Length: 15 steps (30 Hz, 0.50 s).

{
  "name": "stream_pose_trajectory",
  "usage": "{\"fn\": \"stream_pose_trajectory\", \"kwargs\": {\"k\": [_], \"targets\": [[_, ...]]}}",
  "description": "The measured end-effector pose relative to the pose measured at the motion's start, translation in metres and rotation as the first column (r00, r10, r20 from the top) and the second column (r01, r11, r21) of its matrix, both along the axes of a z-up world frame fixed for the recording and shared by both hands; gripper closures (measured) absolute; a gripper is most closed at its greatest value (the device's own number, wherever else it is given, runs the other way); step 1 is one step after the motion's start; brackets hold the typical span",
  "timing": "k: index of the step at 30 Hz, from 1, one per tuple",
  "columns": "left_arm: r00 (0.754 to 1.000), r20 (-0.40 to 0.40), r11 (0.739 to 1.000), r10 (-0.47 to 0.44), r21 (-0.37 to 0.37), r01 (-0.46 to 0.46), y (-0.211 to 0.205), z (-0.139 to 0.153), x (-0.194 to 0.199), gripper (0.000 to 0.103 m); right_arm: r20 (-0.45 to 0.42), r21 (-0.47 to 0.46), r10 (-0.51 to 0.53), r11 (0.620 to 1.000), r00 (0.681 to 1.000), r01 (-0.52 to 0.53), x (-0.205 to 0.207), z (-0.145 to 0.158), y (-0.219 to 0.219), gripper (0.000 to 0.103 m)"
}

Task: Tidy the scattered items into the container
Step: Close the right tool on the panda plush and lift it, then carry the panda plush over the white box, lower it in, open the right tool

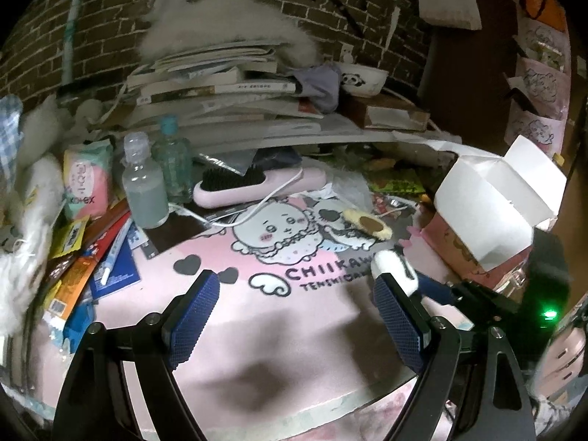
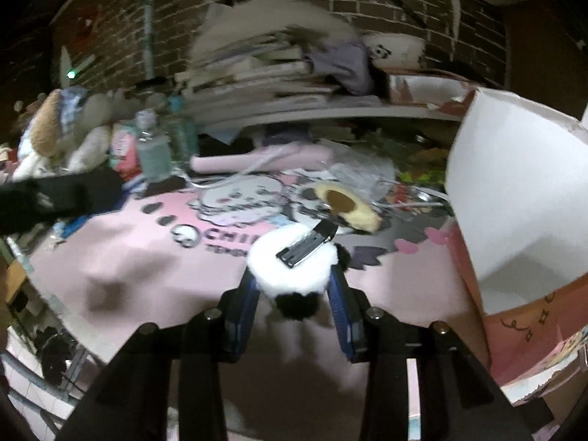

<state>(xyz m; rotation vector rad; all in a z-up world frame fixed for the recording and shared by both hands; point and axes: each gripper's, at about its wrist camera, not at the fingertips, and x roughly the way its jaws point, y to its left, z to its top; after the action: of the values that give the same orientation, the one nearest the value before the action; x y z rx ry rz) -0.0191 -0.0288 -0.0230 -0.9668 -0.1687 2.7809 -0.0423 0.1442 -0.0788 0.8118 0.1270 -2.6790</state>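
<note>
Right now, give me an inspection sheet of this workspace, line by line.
Surface: pink cartoon-print desk mat, mostly bare in front.
Job's things: white-and-black fluffy hair clip in the right gripper; yellow fuzzy clip with a brown oval lying on the mat; open white-and-pink cardboard box at the right.
Clutter: pink hairbrush, two clear plastic bottles, packets and booklets at the left.
Grippers: left gripper with jaws apart, holding nothing; right gripper with jaws closed on the fluffy clip.
Cables: white cord looping from the hairbrush.
Surroundings: brick wall, stacked books, panda bowl.
</note>
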Motion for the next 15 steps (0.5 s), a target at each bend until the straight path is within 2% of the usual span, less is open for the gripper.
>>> {"fn": "stream_pose_trajectory", "kwargs": {"k": [6,15], "targets": [[1.000,0.016,1.000,0.016,0.002,-0.016,-0.008,-0.003,0.003,0.019,-0.066,-0.009,0.073,0.997,0.995,-0.074,0.015,0.022,-0.013,0.069],[1.000,0.014,1.000,0.005,0.003,-0.005,-0.006,-0.002,0.004,0.019,-0.184,-0.036,0.056,0.997,0.981,-0.064,0.026,0.076,0.006,0.069]]}}
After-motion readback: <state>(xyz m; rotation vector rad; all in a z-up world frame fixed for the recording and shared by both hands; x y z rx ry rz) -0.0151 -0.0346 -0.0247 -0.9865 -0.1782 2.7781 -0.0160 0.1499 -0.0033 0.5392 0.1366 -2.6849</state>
